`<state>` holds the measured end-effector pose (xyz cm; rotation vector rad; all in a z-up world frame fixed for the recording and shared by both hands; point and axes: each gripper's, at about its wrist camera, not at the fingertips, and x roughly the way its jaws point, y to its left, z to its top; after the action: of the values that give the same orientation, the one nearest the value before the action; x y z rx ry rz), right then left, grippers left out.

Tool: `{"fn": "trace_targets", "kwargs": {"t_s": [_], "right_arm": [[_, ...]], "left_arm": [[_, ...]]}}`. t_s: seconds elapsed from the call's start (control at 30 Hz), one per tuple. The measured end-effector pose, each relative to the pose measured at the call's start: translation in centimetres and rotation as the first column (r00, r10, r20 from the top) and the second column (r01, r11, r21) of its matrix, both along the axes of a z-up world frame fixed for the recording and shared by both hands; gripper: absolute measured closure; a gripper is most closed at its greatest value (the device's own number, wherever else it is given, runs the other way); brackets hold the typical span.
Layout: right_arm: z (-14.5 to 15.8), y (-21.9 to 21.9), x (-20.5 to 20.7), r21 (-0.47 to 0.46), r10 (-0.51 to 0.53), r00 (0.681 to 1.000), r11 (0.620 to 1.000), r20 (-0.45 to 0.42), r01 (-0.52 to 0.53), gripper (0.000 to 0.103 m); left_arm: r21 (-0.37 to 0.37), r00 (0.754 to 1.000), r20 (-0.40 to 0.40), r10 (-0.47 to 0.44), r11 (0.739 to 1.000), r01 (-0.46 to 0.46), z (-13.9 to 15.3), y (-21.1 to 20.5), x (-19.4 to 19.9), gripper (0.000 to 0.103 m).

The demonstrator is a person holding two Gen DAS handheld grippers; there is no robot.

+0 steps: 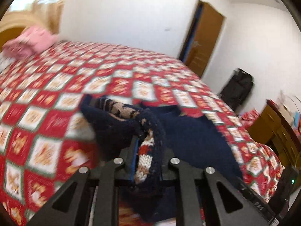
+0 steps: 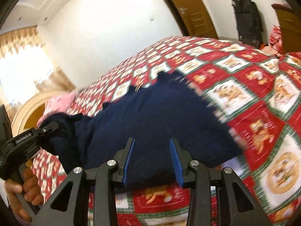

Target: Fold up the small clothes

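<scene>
A small navy knitted sweater with a red, white and tan pattern lies on the bed's red and white checked quilt. My left gripper is shut on a patterned edge of the sweater and lifts it off the quilt. In the right wrist view the sweater stretches from the left gripper at far left across the quilt. My right gripper is open, its blue pads either side of the sweater's near edge, just above it.
A pink garment lies at the head of the bed. A wooden door, a black bag and a wooden cabinet stand beyond the bed's far side. The frames are motion-blurred.
</scene>
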<state>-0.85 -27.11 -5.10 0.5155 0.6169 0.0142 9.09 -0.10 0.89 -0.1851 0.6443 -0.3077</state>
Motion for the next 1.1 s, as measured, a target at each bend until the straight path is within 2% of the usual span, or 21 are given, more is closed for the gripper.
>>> {"fn": "trace_targets", "kwargs": {"t_s": [0.07, 0.17, 0.27, 0.33, 0.43, 0.5, 0.6, 0.63, 0.7, 0.73, 0.77, 0.83, 0.9, 0.97, 1.03, 1.1], "right_arm": [[0.3, -1.2, -0.2, 0.011, -0.023, 1.000, 1.000, 0.008, 0.023, 0.064], [0.4, -3.3, -0.5, 0.034, -0.064, 0.998, 0.997, 0.013, 0.063, 0.064], [0.3, -4.6, -0.8, 0.034, -0.097, 0.995, 0.995, 0.006, 0.097, 0.064], [-0.1, -5.3, -0.8, 0.046, -0.110, 0.994, 0.993, -0.006, 0.110, 0.064], [-0.6, -5.5, -0.5, 0.055, -0.104, 0.994, 0.993, -0.021, 0.105, 0.064], [-0.7, -5.2, -0.3, 0.059, -0.089, 0.996, 0.994, -0.021, 0.090, 0.064], [-0.3, -4.8, 0.1, 0.075, -0.055, 0.998, 0.996, -0.011, 0.055, 0.064], [0.1, -4.8, 0.4, 0.090, -0.037, 0.999, 0.995, -0.005, 0.037, 0.064], [1.6, -4.4, 1.5, 0.125, 0.040, 0.999, 0.991, 0.028, -0.043, 0.064], [2.0, -4.3, 2.1, 0.144, 0.071, 0.997, 0.987, 0.041, -0.076, 0.058], [2.6, -4.3, 3.2, 0.191, 0.119, 0.991, 0.973, 0.063, -0.129, 0.044], [3.2, -4.3, 5.6, 0.302, 0.181, 0.978, 0.931, 0.104, -0.204, 0.029], [3.2, -4.0, 7.9, 0.336, 0.217, 0.970, 0.911, 0.107, -0.240, 0.029], [3.0, -2.9, 10.8, 0.291, 0.258, 0.964, 0.919, 0.071, -0.267, 0.029], [2.2, -1.7, 13.2, 0.216, 0.290, 0.957, 0.934, 0.009, -0.285, 0.029], [1.1, -0.3, 15.7, 0.147, 0.321, 0.946, 0.939, -0.052, -0.311, 0.029]], "left_arm": [[0.019, 0.996, 0.044, -0.073, 0.997, 0.072, 1.1, -2.7, -0.8, 0.087], [0.061, 0.968, 0.092, -0.234, 0.971, 0.229, 1.5, -8.3, -2.5, 0.088], [0.129, 0.935, 0.101, -0.341, 0.936, 0.327, -0.5, -12.1, -3.8, 0.089], [0.151, 0.911, 0.061, -0.409, 0.906, 0.396, -3.1, -14.0, -4.2, 0.089], [0.162, 0.888, -0.005, -0.460, 0.876, 0.455, -5.8, -15.2, -4.1, 0.089], [0.181, 0.879, -0.007, -0.476, 0.864, 0.469, -6.4, -15.4, -4.2, 0.089], [0.174, 0.862, -0.016, -0.507, 0.847, 0.502, -6.4, -14.8, -4.0, 0.089], [0.178, 0.856, -0.020, -0.516, 0.841, 0.511, -6.4, -14.8, -4.0, 0.085], [0.173, 0.839, -0.020, -0.544, 0.824, 0.539, -5.6, -13.4, -4.8, 0.081], [0.160, 0.834, -0.016, -0.552, 0.822, 0.547, -5.0, -12.9, -5.0, 0.074], [0.141, 0.828, -0.009, -0.561, 0.819, 0.557, -4.2, -12.0, -5.5, 0.066], [0.122, 0.832, 0.025, -0.554, 0.828, 0.547, -2.8, -10.4, -5.8, 0.029], [0.131, 0.849, 0.072, -0.523, 0.849, 0.512, -1.6, -8.6, -5.9, 0.020], [0.138, 0.861, 0.090, -0.501, 0.862, 0.488, -1.1, -7.1, -5.7, 0.019], [0.138, 0.894, 0.096, -0.438, 0.895, 0.424, -1.1, -5.5, -5.0, 0.019], [0.118, 0.926, 0.068, -0.373, 0.924, 0.363, -1.7, -3.9, -3.8, 0.019]]}}
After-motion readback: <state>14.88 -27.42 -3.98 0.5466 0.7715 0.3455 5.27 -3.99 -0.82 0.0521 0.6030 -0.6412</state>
